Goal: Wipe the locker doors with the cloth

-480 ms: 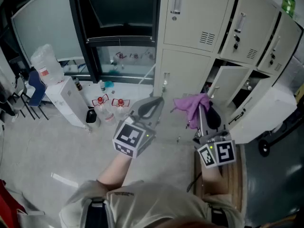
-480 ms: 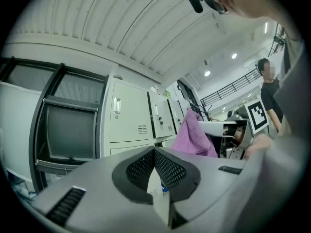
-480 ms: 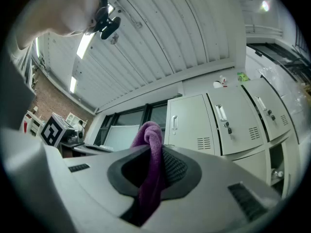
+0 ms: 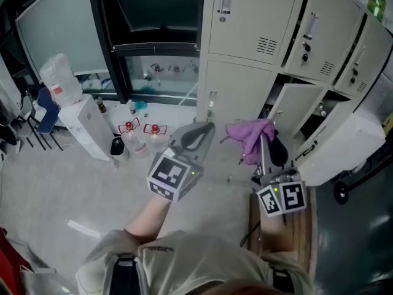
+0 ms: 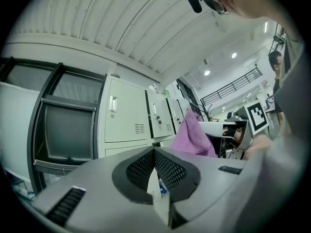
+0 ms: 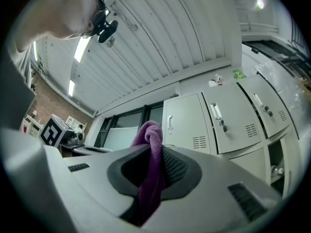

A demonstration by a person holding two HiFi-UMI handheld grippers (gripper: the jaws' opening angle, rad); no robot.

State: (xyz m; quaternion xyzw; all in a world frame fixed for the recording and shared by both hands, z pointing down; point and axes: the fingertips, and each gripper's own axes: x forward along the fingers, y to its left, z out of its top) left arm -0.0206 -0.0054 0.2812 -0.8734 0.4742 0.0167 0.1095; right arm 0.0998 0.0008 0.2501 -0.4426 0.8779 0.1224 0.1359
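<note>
A purple cloth (image 4: 250, 139) hangs from my right gripper (image 4: 265, 141), which is shut on it a short way in front of the beige lockers. In the right gripper view the cloth (image 6: 150, 171) is pinched between the jaws and sticks up past them. My left gripper (image 4: 198, 134) is shut with nothing in it, its tip close to the lower locker door (image 4: 236, 97). The left gripper view shows the upper locker doors (image 5: 125, 110) ahead and the cloth (image 5: 191, 136) to the right.
One lower locker door (image 4: 293, 118) at the right stands open. A white water dispenser (image 4: 89, 128) with a big bottle (image 4: 60, 78) and several small bottles (image 4: 140, 134) sit on the floor at the left. A dark glass cabinet (image 4: 153, 29) adjoins the lockers.
Hardly anything has moved; both grippers and the cloth have shifted very slightly.
</note>
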